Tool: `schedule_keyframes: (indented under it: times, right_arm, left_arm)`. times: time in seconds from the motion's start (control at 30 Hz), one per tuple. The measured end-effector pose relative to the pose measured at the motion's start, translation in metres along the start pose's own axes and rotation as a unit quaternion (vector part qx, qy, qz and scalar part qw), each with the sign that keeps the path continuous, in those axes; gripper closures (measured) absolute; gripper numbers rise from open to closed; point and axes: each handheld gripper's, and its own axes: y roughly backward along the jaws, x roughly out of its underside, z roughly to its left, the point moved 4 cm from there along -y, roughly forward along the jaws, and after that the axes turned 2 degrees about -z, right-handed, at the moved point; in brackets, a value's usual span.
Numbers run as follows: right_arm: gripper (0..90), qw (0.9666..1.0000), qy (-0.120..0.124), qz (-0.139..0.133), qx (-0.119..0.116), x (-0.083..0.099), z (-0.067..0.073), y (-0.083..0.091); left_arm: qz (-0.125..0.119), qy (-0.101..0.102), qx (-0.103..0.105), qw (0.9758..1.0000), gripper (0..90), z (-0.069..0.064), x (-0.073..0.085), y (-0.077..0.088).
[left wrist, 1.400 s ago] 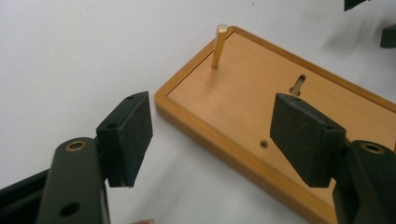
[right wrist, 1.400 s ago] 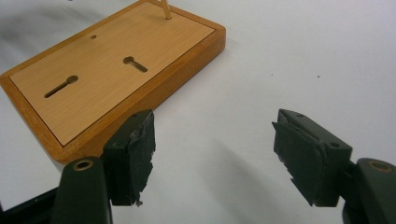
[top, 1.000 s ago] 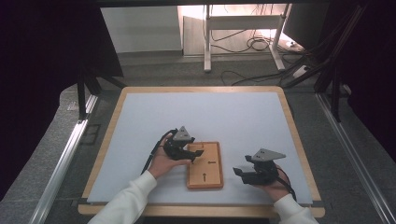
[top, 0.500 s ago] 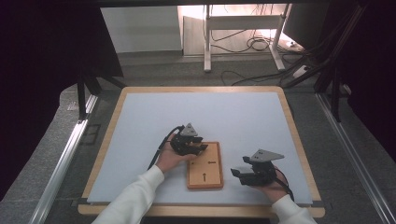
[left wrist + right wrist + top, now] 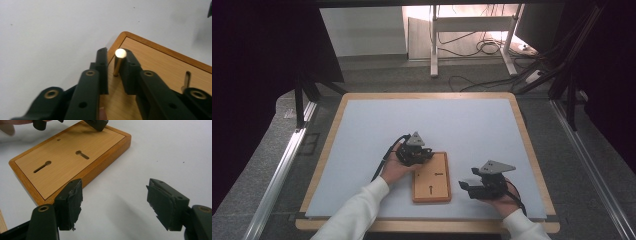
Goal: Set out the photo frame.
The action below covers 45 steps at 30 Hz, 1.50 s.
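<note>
Left gripper view showed my left tongs [image 5: 113,72] with their jaws just closing around a brass pin [image 5: 118,62] that stood upright at the corner of the wooden board [image 5: 160,65]; the right pad looked against it, a sliver of gap remained at the left pad, so I could not tell whether they gripped. From above, that board [image 5: 432,177] lay on the bench [image 5: 462,125], with my right tongs [image 5: 467,186] at its four o'clock, released and holding nothing.
</note>
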Motion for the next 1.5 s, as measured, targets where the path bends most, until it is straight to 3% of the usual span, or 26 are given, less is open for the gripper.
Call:
schedule_keyframes:
  times: [0.33,0.53,0.8,1.07,1.13,1.2,1.5]
  right_arm:
    - [26.9,0.9985,0.053,-0.002,-0.012,-0.005,0.018,0.001]
    - [25.6,0.9948,0.1,0.003,-0.017,-0.007,0.031,-0.001]
    - [18.7,0.99,0.136,0.015,-0.032,-0.01,0.053,-0.008]
    - [13.2,0.9816,0.187,0.035,-0.015,-0.009,0.068,-0.02]
    - [12.7,0.9789,0.201,0.038,-0.008,-0.01,0.072,-0.025]
    - [12.7,0.9781,0.204,0.039,-0.007,-0.01,0.075,-0.026]
    - [11.4,0.9674,0.247,0.053,0.024,-0.01,0.084,-0.04]
  left_arm:
    - [-0.002,0.009,0.025,0.9996,84.0,0.003,-0.001,-0.001]
    - [0.007,0.013,0.035,0.9993,84.0,0.005,-0.003,-0.001]
    - [0.021,0.022,0.055,0.998,83.7,0.009,-0.005,-0.001]
    - [0.03,0.04,0.08,0.9956,83.7,0.015,-0.007,-0.001]
    - [0.036,0.037,0.081,0.9954,83.8,0.016,-0.008,-0.002]
    - [0.039,0.041,0.085,0.9948,83.7,0.016,-0.009,-0.002]
    - [0.041,0.056,0.099,0.9926,83.6,0.021,-0.01,-0.003]
